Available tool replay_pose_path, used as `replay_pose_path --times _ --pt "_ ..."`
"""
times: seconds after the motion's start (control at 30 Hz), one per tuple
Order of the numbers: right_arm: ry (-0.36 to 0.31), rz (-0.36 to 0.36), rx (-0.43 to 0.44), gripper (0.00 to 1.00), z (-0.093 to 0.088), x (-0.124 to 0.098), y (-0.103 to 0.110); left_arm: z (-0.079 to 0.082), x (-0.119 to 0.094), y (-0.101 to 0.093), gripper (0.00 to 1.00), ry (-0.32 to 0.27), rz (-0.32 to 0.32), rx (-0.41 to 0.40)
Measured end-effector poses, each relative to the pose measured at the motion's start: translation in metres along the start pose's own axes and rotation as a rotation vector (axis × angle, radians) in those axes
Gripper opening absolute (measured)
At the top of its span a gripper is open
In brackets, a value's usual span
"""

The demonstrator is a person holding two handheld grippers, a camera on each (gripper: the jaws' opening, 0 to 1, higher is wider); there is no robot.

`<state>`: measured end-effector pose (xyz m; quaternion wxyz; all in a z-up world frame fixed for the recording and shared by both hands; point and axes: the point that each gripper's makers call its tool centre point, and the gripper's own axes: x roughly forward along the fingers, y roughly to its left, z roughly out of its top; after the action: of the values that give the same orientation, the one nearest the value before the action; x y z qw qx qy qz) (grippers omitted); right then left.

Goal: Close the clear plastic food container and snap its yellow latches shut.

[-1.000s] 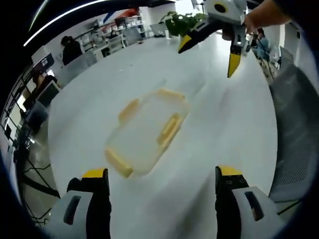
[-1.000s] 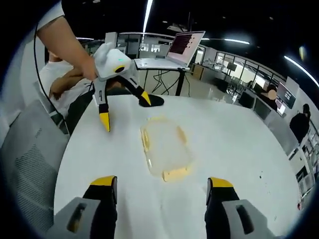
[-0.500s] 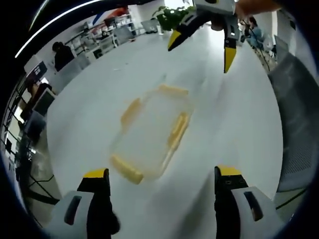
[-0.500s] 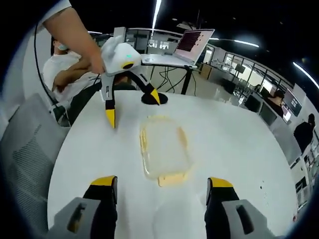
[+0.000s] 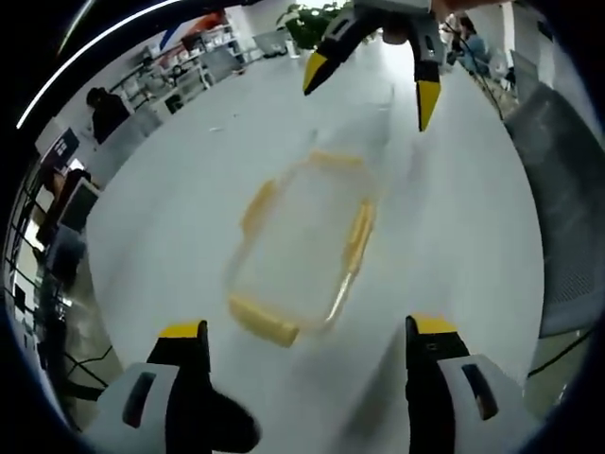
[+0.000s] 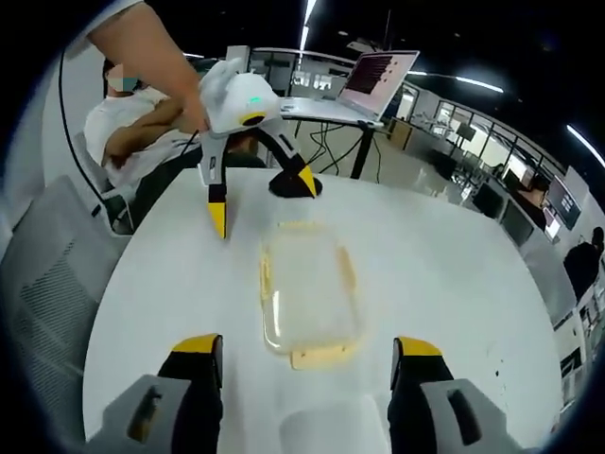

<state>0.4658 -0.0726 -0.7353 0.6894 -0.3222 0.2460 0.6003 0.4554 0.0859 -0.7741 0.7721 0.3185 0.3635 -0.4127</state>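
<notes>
I am looking at a big round white table (image 6: pixel 473 284). The clear plastic food box with yellow latches (image 6: pixel 309 295) is lying on it, in the middle of the right gripper view. In the left gripper view the same box (image 5: pixel 302 253) is sitting in the middle too, a bit blurry.

The box is a long rectangle. In the right gripper view its long side is running from the bottom of the frame up toward the top, away from my right tongs and toward the other tongs. In the left gripper view it is leaning from the lower left up to the upper right. I am seeing a yellow latch (image 6: pixel 324 356) on the near short end, and yellow strips along both long sides. I cannot tell if the lid is fully down.

I think the box is light, thin and slippery, so it may slide on the smooth table if I push on one side alone. I think the best plan is to press on a yellow latch while the other tongs are holding the far end steady.

My left gripper (image 6: pixel 262 206) is hanging over the table at the upper left of the right gripper view, spread wide, holding nothing. My right gripper (image 6: pixel 306 357) is also spread wide and empty, just short of the box.
</notes>
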Motion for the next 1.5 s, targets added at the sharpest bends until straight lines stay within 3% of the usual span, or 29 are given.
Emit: replay_pose_path --times 0.7,0.83,1.03,1.5 --pt "0.067 0.068 0.0 0.72 -0.007 0.026 -0.003 -0.003 0.012 0.014 0.8 0.069 -0.044 0.162" --pt "0.094 0.087 -0.032 0.68 -0.009 0.033 0.0 -0.005 0.016 0.013 0.8 0.083 -0.058 0.199" --pt "0.156 0.112 -0.015 0.68 -0.018 0.039 -0.001 -0.012 0.02 0.017 0.8 0.11 -0.078 0.198" --pt "0.22 0.134 -0.008 0.58 -0.03 0.041 -0.011 -0.012 0.023 0.03 0.72 0.127 -0.101 0.238"
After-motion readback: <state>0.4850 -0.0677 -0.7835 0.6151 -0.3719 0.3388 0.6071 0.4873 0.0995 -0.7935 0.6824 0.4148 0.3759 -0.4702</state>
